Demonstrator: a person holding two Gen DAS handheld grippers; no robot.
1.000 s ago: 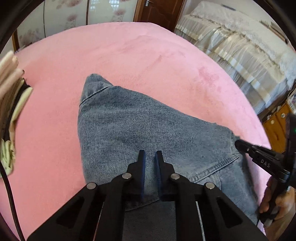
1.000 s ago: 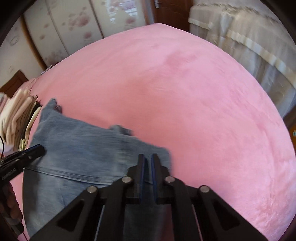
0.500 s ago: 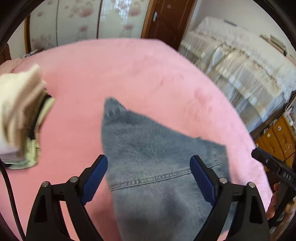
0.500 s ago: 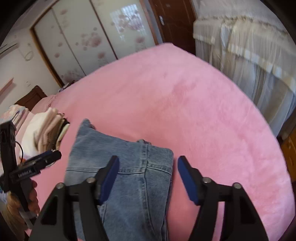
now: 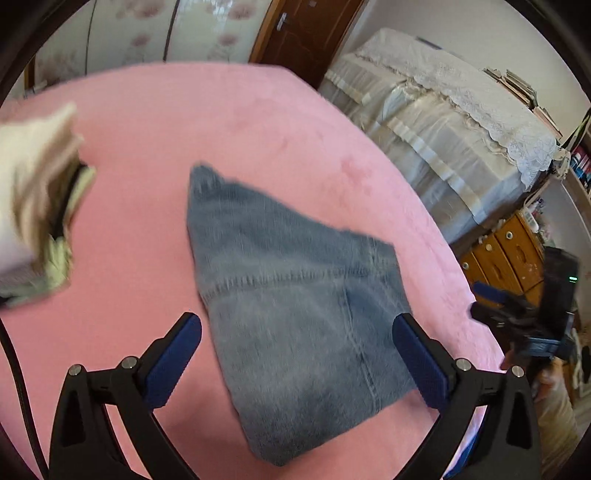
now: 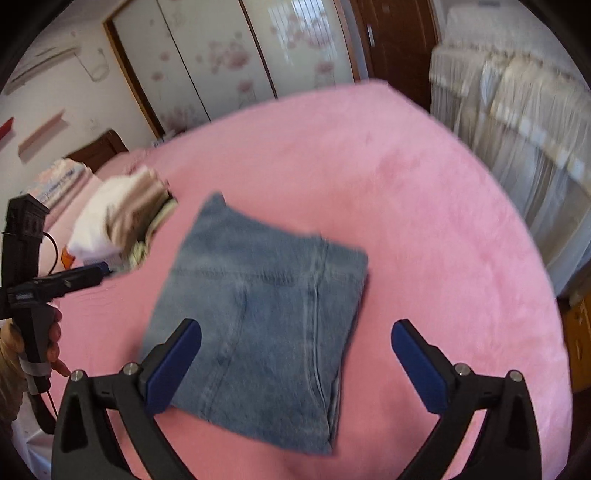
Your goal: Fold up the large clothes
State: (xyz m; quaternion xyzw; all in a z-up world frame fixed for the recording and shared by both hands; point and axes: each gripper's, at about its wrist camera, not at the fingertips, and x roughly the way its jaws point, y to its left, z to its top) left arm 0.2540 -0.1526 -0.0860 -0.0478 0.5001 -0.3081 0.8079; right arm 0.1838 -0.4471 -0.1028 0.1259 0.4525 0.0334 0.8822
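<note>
The folded blue denim jeans [image 6: 258, 325] lie flat on the pink plush bedspread [image 6: 424, 221], beside a stack of pale folded clothes [image 6: 122, 225]. Above the jeans, left gripper [image 5: 297, 363] and right gripper [image 6: 297, 365] have just been opening (jaws wide, nothing between them).

Daylight fills a bedroom where a pink plush bedspread [image 6: 424, 206] meets floral-printed wardrobe doors [image 6: 221, 62], a dark wooden door [image 5: 310, 33], a cream lace-covered piece of furniture [image 5: 443, 110] and an orange wooden drawer cabinet [image 5: 506, 254].
</note>
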